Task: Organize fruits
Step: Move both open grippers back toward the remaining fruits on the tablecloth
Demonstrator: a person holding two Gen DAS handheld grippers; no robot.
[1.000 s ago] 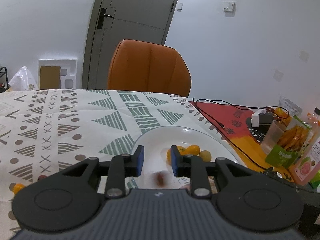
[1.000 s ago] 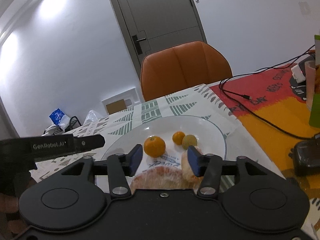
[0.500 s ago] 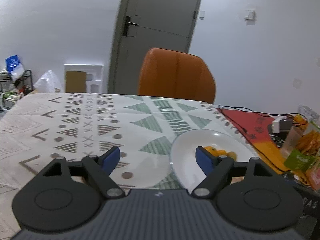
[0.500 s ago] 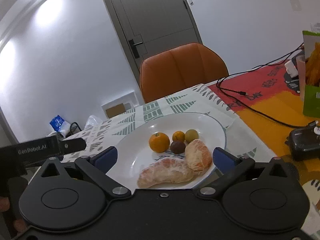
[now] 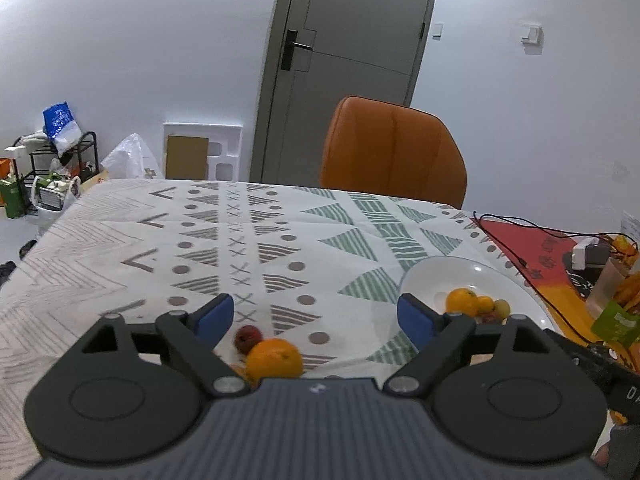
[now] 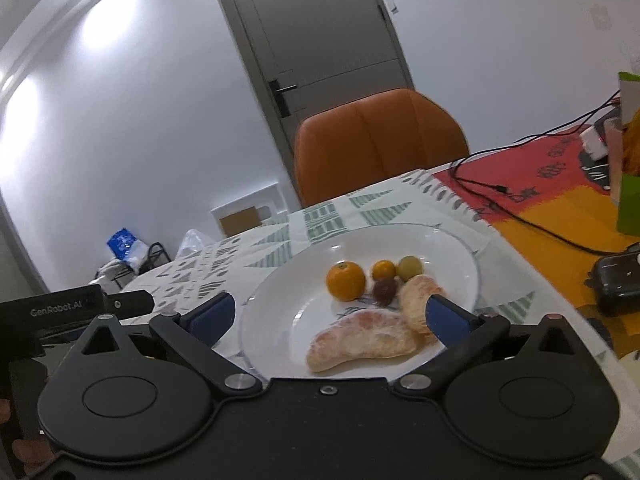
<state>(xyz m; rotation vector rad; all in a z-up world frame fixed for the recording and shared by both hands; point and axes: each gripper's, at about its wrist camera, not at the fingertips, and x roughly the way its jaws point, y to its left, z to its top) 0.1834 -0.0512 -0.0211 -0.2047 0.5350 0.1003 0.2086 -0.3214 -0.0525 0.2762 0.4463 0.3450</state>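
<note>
Both tongs gape wide, holding nothing — left tongs (image 5: 315,317) over an orange (image 5: 273,359), right tongs (image 6: 330,316) over the plate (image 6: 460,258).

Patterned tablecloth (image 5: 280,240), white plate (image 6: 280,308), orange (image 5: 274,358), red fruit (image 5: 248,338), cables (image 6: 520,216)

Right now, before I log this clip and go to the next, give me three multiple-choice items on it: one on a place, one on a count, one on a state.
1. Where does the loose orange lie?
A. on the plate
B. on the patterned tablecloth, left of the plate
C. on the chair

2. How many peeled citrus pieces are on the white plate?
A. two
B. none
C. five

3. How does the right gripper stand?
A. shut on a fruit
B. shut on nothing
C. open, holding nothing

Answers: 1 B, it rests on the tablecloth beside a small red fruit; 2 A, two pale peeled citrus pieces lie at the plate's near side; 3 C, its jaws stand wide apart.
</note>
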